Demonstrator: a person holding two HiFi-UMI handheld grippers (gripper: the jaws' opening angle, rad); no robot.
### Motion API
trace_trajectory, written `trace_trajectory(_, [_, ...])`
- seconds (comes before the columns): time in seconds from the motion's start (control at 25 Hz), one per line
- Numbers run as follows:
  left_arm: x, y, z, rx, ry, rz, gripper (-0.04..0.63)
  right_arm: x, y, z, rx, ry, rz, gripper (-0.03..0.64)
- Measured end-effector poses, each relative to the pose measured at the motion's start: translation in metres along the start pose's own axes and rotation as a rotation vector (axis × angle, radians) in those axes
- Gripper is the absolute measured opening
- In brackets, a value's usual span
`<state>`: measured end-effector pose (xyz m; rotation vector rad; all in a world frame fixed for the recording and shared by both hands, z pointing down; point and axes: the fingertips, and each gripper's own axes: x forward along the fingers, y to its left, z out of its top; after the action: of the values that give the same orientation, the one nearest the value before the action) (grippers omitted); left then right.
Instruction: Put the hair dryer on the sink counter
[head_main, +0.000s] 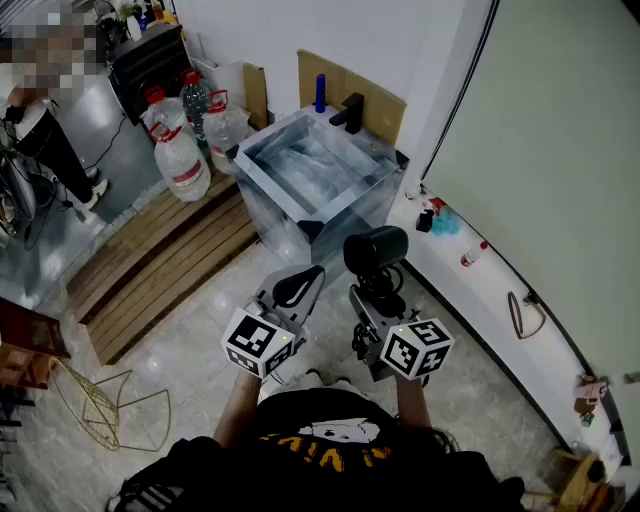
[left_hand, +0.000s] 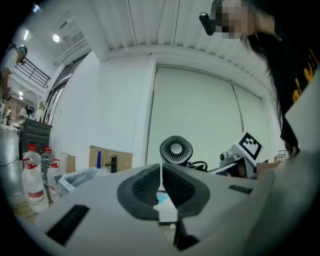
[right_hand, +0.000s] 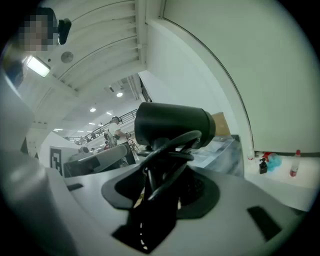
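The black hair dryer (head_main: 376, 250) stands upright in my right gripper (head_main: 378, 292), which is shut on its handle and bundled cord. In the right gripper view the dryer's barrel (right_hand: 172, 125) fills the middle, with cord loops (right_hand: 165, 165) between the jaws. My left gripper (head_main: 298, 285) is beside it, shut with nothing in it; its pads (left_hand: 150, 186) meet along a thin line, and the dryer's rear grille (left_hand: 176, 149) shows beyond them. The sink counter (head_main: 262, 185), a pale marbled block with a black faucet (head_main: 350, 112), lies ahead of both grippers.
Large water jugs (head_main: 180, 150) stand left of the sink beside wooden planks (head_main: 160, 260). A blue bottle (head_main: 320, 92) sits behind the basin. A curved white ledge (head_main: 470, 290) on the right carries small bottles (head_main: 473, 255). A person (head_main: 45, 130) stands far left. A gold wire frame (head_main: 100, 400) lies on the floor.
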<state>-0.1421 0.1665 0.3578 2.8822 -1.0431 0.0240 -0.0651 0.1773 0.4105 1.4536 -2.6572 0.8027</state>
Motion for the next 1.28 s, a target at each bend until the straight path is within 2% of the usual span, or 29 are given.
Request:
trace_trajectory(0.4, [-0.006, -0.005, 0.000, 0.012, -0.007, -0.021, 0.017, 0.001, 0.004, -0.003, 0.011, -0.019, -0.014, 0.181])
trace_trajectory(0.76, [-0.015, -0.003, -0.015, -0.023, 0.003, -0.054, 0.017, 0.000, 0.010, -0.014, -0.013, -0.005, -0.052, 0.181])
trace_trajectory(1.08, [0.028, 0.003, -0.022, -0.027, 0.025, -0.092, 0.017, 0.014, -0.028, -0.003, 0.012, -0.008, -0.072, 0.181])
trace_trajectory(1.28, [0.072, 0.022, -0.025, -0.017, 0.037, -0.075, 0.017, 0.038, -0.071, 0.015, 0.026, -0.008, -0.061, 0.181])
